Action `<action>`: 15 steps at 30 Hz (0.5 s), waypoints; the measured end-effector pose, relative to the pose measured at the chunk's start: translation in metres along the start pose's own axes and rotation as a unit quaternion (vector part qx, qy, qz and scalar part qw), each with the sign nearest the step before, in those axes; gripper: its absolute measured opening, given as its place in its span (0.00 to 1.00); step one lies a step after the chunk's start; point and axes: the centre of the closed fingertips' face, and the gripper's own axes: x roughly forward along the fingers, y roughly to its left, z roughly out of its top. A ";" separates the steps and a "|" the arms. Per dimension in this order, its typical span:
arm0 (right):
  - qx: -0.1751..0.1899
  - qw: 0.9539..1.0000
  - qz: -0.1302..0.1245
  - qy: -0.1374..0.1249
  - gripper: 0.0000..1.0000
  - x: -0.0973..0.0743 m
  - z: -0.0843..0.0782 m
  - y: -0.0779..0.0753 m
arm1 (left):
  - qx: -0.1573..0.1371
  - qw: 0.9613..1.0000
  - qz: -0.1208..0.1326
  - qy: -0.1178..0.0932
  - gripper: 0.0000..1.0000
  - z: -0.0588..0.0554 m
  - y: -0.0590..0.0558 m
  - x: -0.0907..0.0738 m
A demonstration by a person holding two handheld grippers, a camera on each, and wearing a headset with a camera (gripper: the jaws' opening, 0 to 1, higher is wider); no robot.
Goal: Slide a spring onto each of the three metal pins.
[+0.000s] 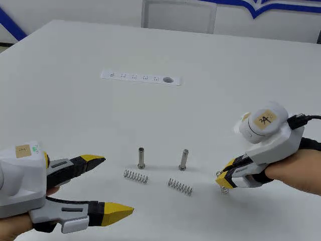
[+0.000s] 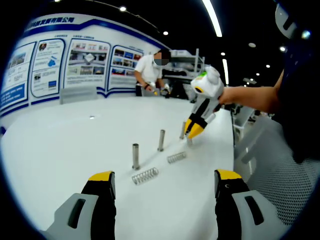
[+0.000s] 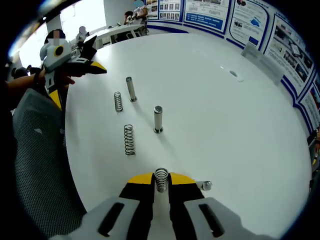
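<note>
Two metal pins stand upright on the white table (image 1: 75,100), the left pin (image 1: 141,157) and the middle pin (image 1: 184,159). In front of each lies a loose spring (image 1: 136,176), the other spring (image 1: 180,187) to its right. My right gripper (image 1: 221,181) is shut on a third spring (image 3: 161,175), held low over the table. A third pin (image 3: 206,186) shows its top just beside the right fingertip. My left gripper (image 1: 108,185) hovers open at the lower left, nothing between its fingers (image 2: 101,176).
A white power strip (image 1: 140,78) lies flat farther back on the table. A mesh chair (image 3: 35,150) stands at the table's near edge. A person (image 2: 149,72) is at a far bench, and display boards (image 2: 85,62) line the wall.
</note>
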 end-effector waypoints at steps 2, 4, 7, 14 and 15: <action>0.002 1.000 -0.002 -0.004 0.12 -0.002 0.001 0.000 | 0.000 1.000 0.000 -0.001 0.83 0.000 0.000 0.000; 0.004 1.000 -0.004 -0.007 0.12 -0.003 0.002 -0.001 | 0.000 1.000 0.001 -0.001 0.83 0.001 0.000 0.000; 0.007 1.000 -0.006 -0.015 0.12 -0.006 0.004 -0.001 | 0.001 1.000 0.000 -0.001 0.83 0.001 0.000 0.000; 0.021 0.998 -0.014 -0.050 0.12 -0.018 0.013 -0.003 | 0.001 1.000 0.000 -0.003 0.83 0.002 0.001 0.000; 0.022 0.998 -0.016 -0.055 0.12 -0.020 0.014 -0.003 | 0.001 1.000 -0.001 -0.003 0.83 0.002 0.001 0.000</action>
